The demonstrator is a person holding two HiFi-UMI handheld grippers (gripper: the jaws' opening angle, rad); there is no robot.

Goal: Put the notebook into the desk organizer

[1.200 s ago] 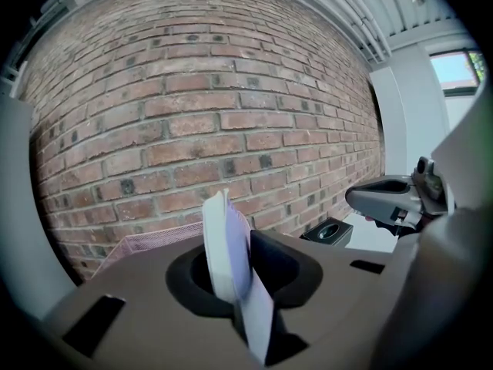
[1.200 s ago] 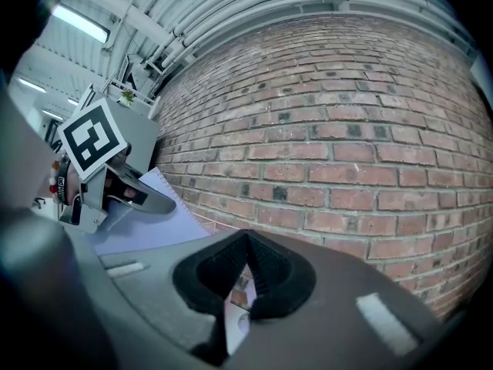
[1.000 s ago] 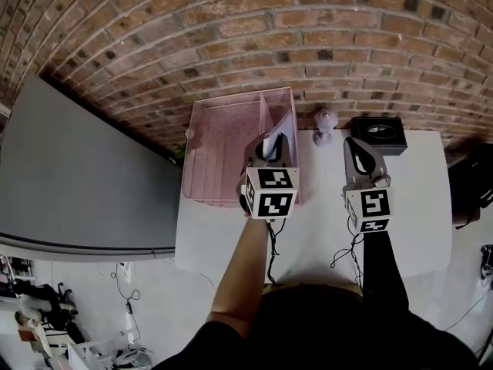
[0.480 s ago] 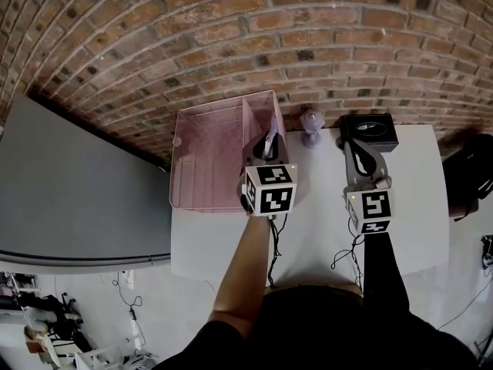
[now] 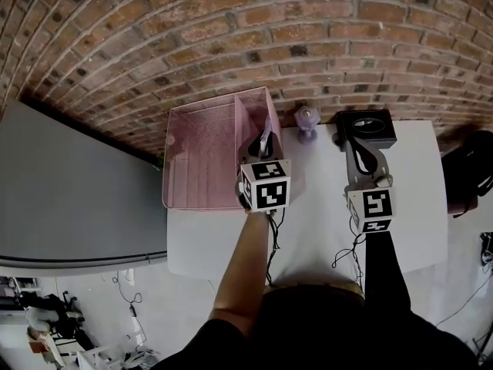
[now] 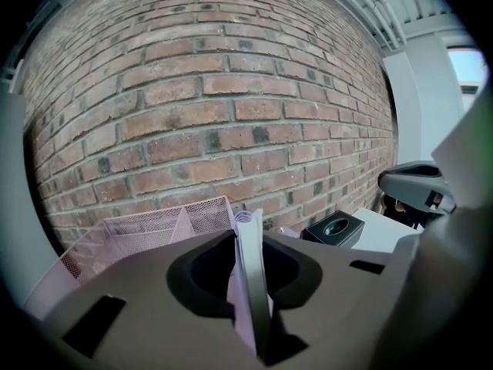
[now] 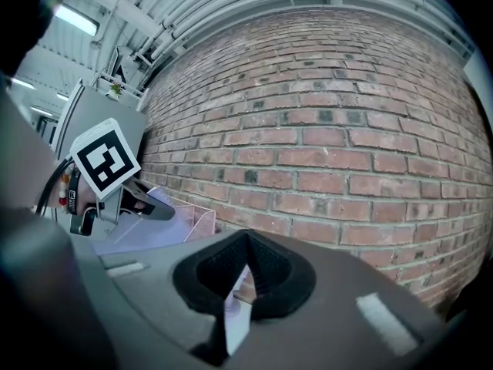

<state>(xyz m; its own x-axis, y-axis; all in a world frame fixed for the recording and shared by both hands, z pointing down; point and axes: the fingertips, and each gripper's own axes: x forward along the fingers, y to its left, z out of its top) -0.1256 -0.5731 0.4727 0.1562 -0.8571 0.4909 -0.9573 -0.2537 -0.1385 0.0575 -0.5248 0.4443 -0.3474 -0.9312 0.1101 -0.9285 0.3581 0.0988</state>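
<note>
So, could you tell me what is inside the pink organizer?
The wide compartment shows bare mesh. The notebook, held by the left gripper, sits in the narrow one, whose floor is hidden.

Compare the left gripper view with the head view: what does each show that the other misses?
Only the left gripper view: a close look at the left gripper pinching the notebook edge-on, and the ribbed ceiling. Only the head view: the person's left arm and the marker cubes. Both: the pink mesh desk organizer, the black box, the right gripper, the brick wall.
</note>
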